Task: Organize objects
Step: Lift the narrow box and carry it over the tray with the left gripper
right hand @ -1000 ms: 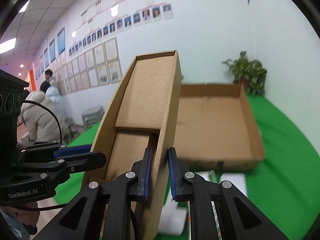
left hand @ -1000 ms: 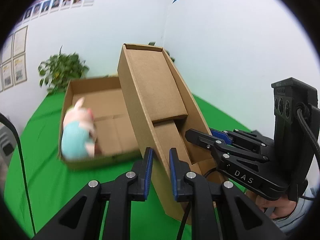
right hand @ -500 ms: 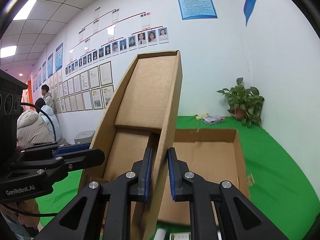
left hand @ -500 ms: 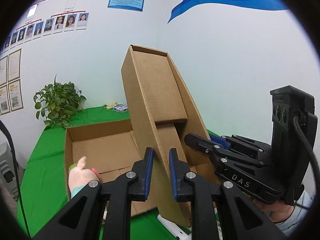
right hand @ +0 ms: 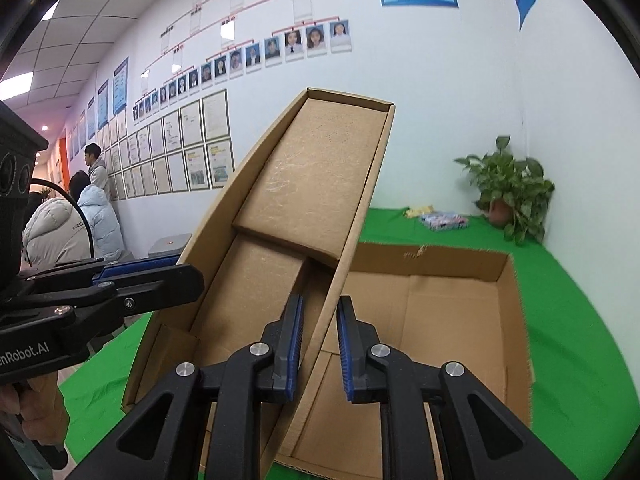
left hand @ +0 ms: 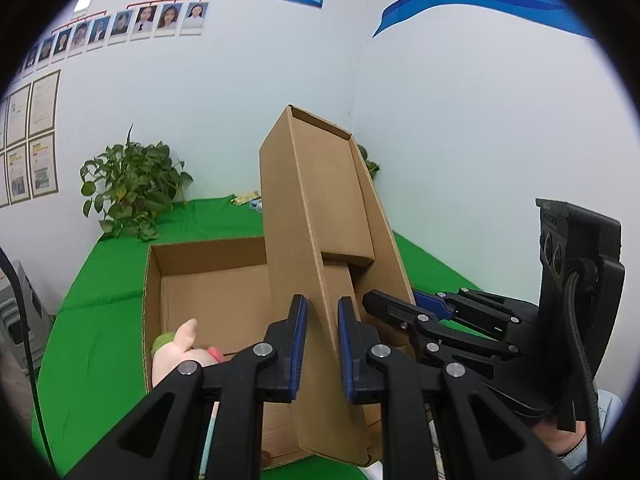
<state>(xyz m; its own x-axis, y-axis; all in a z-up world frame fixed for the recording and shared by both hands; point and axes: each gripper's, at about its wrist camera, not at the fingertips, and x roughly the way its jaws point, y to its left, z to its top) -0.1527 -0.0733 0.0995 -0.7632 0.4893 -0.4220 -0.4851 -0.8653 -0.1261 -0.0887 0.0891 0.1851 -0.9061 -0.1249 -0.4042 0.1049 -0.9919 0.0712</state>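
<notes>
A tall, narrow open cardboard box (left hand: 316, 216) is held tilted upward between both grippers. My left gripper (left hand: 322, 344) is shut on its left side wall. My right gripper (right hand: 319, 344) is shut on its right side wall (right hand: 356, 248). Behind it a wide, shallow open cardboard box (left hand: 208, 288) lies on the green table; it also shows in the right wrist view (right hand: 452, 300). A pink and light-blue plush toy (left hand: 180, 354) lies in the wide box's near left corner, partly hidden by my left gripper.
A potted plant (left hand: 132, 190) stands at the table's far corner by the white walls; it shows in the right wrist view too (right hand: 510, 188). Small packets (right hand: 442, 220) lie on the green cloth (right hand: 576, 344) near it. Two people (right hand: 68, 224) stand at the far left.
Both grippers have lifted and tilted the narrow box upward. The view has risen, so the wide box sits lower in frame. The plush toy now lies at the wide box's near corner.
</notes>
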